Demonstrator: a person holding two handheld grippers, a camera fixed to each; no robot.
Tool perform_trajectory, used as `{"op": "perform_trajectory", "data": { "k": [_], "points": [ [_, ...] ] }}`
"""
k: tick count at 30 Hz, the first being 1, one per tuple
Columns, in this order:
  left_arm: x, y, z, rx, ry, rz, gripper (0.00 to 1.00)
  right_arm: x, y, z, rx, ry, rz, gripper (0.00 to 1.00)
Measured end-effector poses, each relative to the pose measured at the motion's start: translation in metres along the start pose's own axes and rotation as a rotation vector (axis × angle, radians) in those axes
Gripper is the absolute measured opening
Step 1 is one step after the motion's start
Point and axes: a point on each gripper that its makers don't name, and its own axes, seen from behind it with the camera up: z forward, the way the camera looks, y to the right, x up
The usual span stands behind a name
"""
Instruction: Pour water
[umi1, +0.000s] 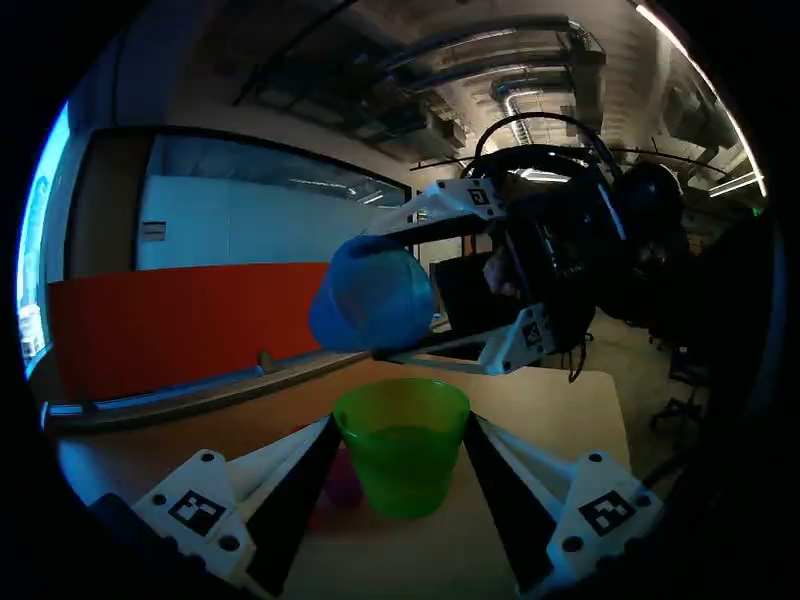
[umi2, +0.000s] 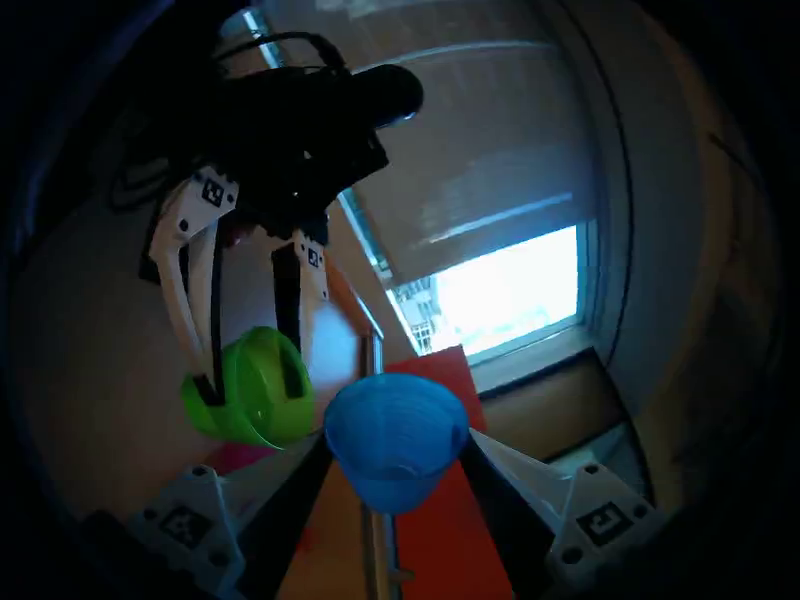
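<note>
The left gripper clamps the green cup upright on the table, inside its far edge, while the right gripper clamps the blue cup tipped just above it, evidently to pour.

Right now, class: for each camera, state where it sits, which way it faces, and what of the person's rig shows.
Left gripper view: rides the left claw, faces level across the table; own fingers flank the green cup; right claw tilts the blue cup beyond.
Right gripper view: rides the right claw, rolled sideways, faces the window; own fingers hold the blue cup.
Shared: both cups, both claws.
</note>
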Motion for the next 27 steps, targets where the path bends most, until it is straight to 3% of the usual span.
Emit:
{"op": "perform_trajectory", "data": {
  "k": [9, 18, 23, 27],
  "points": [
    [0.005, -0.002, -0.003, 0.005, 0.013, 0.009, 0.87, -0.006, -0.009, -0.005, -0.003, 0.013, 0.187, 0.9],
    [0.005, -0.006, -0.005, 0.008, 0.009, 0.01, 0.87, -0.012, -0.009, -0.017, -0.043, 0.049, 0.514, 0.9],
    [0.006, -0.008, -0.004, 0.016, 0.008, 0.018, 0.87, -0.023, -0.015, -0.018, -0.054, 0.033, 0.698, 0.9],
    [0.008, -0.01, -0.002, 0.021, 0.016, 0.011, 0.87, -0.021, -0.026, -0.019, -0.048, 0.056, 0.792, 0.9]
  ]
}}
